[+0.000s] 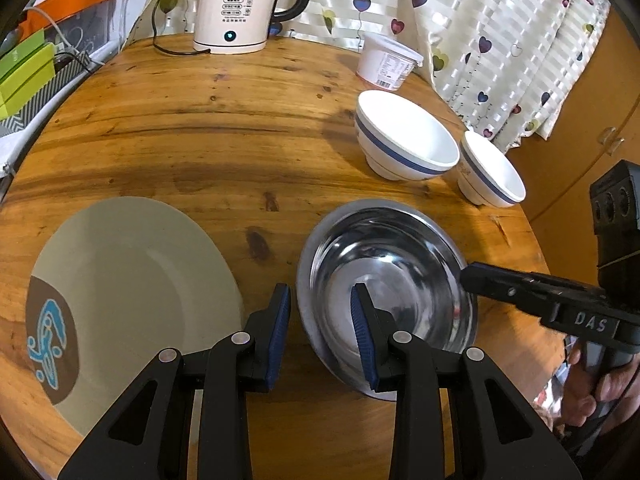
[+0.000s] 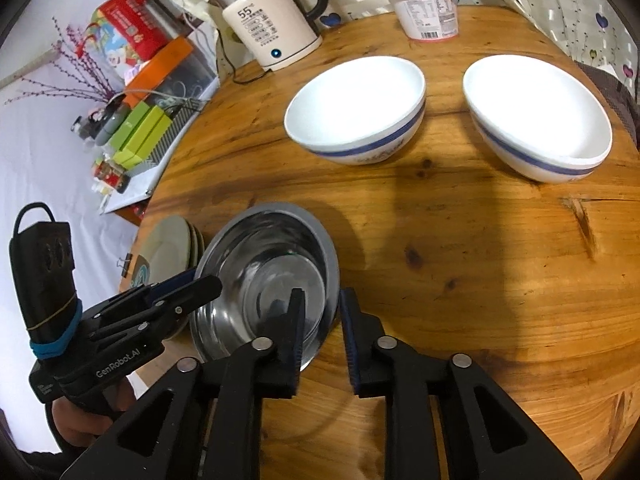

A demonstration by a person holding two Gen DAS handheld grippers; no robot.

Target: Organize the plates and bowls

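A shiny steel bowl [image 1: 384, 276] [image 2: 264, 276] sits on the round wooden table [image 1: 224, 128] near its front edge. My left gripper [image 1: 320, 306] [image 2: 198, 282] straddles the bowl's left rim, one finger outside and one inside, pads apart from the metal. My right gripper [image 2: 322, 308] [image 1: 468, 280] straddles the opposite rim in the same way, with a gap showing beside the rim. A grey plate [image 1: 132, 280] with a blue and brown motif lies left of the bowl; the right wrist view shows it topping a small stack of plates [image 2: 172, 244]. Two white bowls with blue bands [image 2: 356, 108] [image 2: 536, 116] stand further back.
A cream kettle [image 1: 236, 4] with its cord stands at the table's far edge, a white lidded tub [image 1: 386, 60] to its right. Boxes and clutter [image 2: 140, 132] sit on a lower surface left of the table. A curtain [image 1: 500, 40] hangs behind. A hand [image 1: 600, 388] holds the right gripper.
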